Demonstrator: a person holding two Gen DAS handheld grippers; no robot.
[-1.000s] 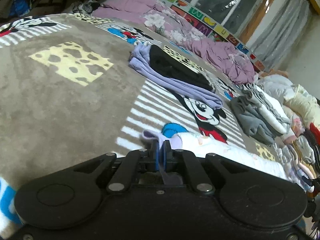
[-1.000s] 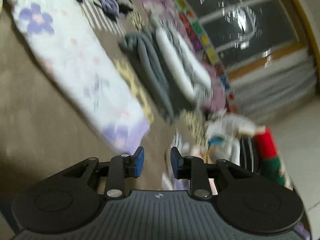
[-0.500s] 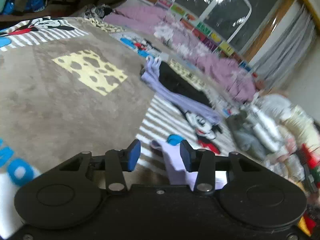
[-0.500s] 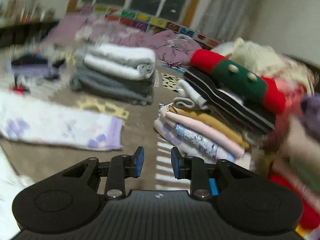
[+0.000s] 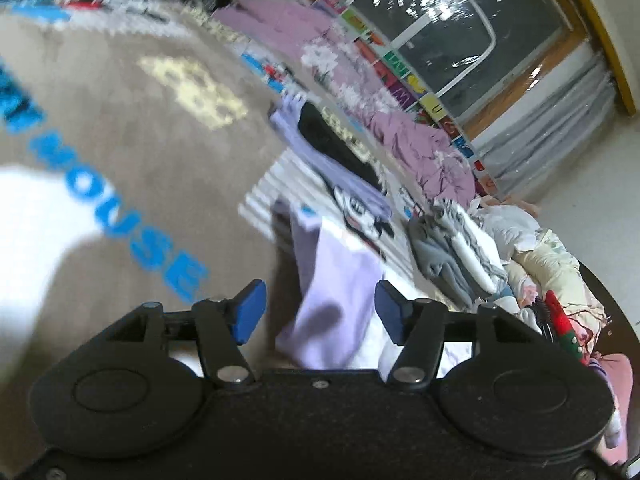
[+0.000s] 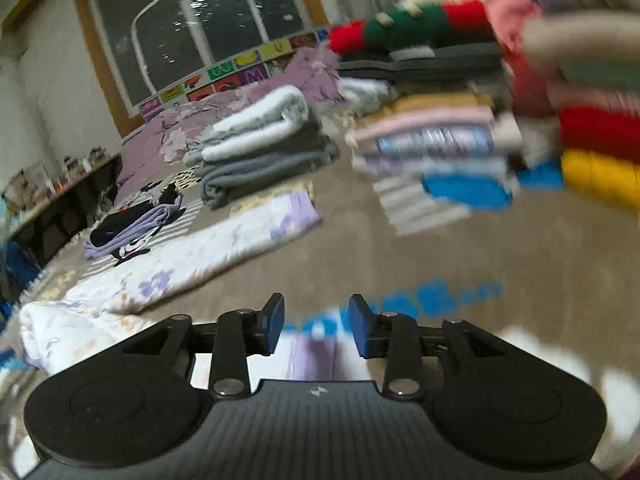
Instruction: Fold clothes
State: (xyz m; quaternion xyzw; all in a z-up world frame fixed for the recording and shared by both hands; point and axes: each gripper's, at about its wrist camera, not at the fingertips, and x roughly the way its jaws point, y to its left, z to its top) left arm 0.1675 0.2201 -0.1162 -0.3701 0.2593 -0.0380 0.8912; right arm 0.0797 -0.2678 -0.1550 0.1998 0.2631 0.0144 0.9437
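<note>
Bare carpet (image 6: 460, 248) beside floral garment (image 6: 208, 256)

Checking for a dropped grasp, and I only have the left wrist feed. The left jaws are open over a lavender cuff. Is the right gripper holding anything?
Observer: No. The right gripper has its jaws open and nothing between them.
Operator: Where's the rest of that garment?
Observer: The floral garment lies as a long strip on the blanket, ahead and to the left of the right gripper.
Operator: What's on the right side?
Observer: A tall stack of folded clothes stands on the blanket, ahead and to the right. It is too blurred to count the layers.
</note>
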